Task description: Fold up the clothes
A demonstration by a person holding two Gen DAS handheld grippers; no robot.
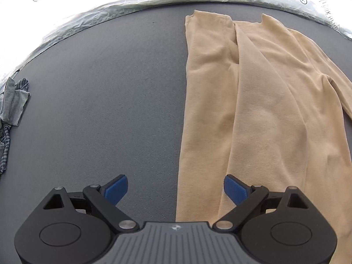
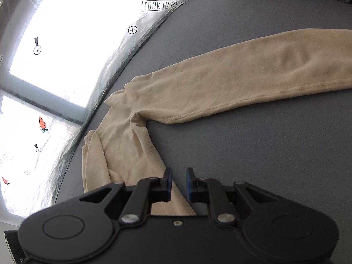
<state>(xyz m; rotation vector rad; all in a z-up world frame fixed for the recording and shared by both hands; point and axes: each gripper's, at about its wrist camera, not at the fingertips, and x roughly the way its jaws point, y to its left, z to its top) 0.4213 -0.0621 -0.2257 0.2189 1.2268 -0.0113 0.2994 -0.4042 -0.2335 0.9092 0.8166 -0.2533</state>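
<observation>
A beige shirt (image 1: 253, 110) lies flat on the grey surface (image 1: 110, 99), one side already folded in, its other sleeve (image 2: 253, 77) stretched out. The left gripper (image 1: 176, 188) hovers at the hem, jaws wide; the right gripper (image 2: 178, 183), jaws narrow and empty, seems poised to take the side edge.

So the whole work surface is a flat dark grey table top with a fine grainy texture (image 1: 99, 88), and it looks matte. Along its far edge runs a crinkly clear plastic sheet (image 1: 92, 15) catching glare. Behind that is a big bright window (image 2: 72, 33), totally blown out white, split by a dark grey frame bar (image 2: 44, 103). The glass has little orange carrot stickers (image 2: 43, 123) and a "LOOK HERE" arrow label (image 2: 161, 4).
</observation>
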